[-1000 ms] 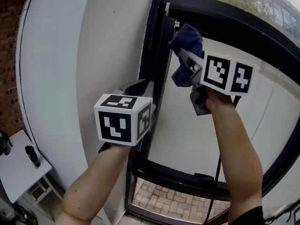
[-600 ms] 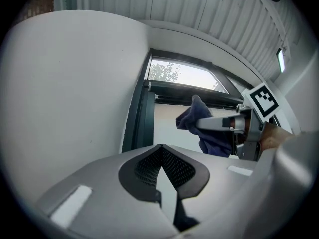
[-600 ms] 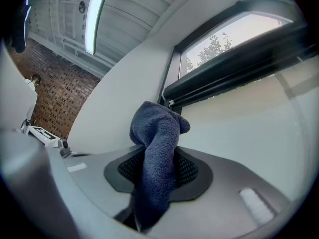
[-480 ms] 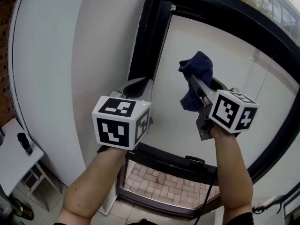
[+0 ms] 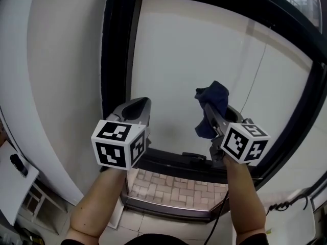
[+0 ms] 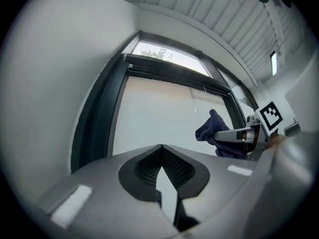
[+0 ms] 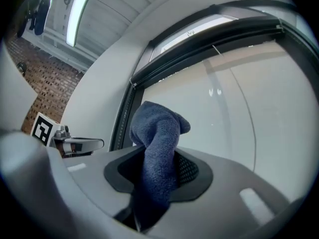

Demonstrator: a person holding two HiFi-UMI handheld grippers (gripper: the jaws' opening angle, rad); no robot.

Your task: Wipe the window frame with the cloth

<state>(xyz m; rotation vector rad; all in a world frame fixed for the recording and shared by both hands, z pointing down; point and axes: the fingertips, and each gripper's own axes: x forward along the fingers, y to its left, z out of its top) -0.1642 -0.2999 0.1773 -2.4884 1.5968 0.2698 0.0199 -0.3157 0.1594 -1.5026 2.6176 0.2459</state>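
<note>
Two hand-held grippers were raised in front of the dark window frame (image 5: 115, 50), and neither touched it. The right hand-held gripper (image 5: 208, 111) was clamped on the dark blue cloth (image 5: 214, 97). The cloth bunched above the jaws in front of the pale pane (image 5: 194, 50), inside the frame and apart from its bars. The left hand-held gripper (image 5: 142, 102) had its jaws pressed together at the tips with nothing held. It was near the frame's left upright, above the bottom rail, and its marker cube covered that rail's left end.

A thin cord (image 5: 254, 80) ran down the pane toward the frame's right side. A small dark fitting (image 5: 190, 156) sat on the bottom rail between the two grippers. A black cable (image 5: 219, 221) hung beside the right forearm, crossing the rail.

Below the frame lay brick paving (image 5: 173, 188). A white wall (image 5: 56, 70) stood left of the frame. Farther left and low was a white table (image 5: 10, 175) carrying a small dark object (image 5: 17, 163). Well left of the frame was a brick wall (image 7: 47, 78), with a strip light (image 7: 82, 6) overhead.
</note>
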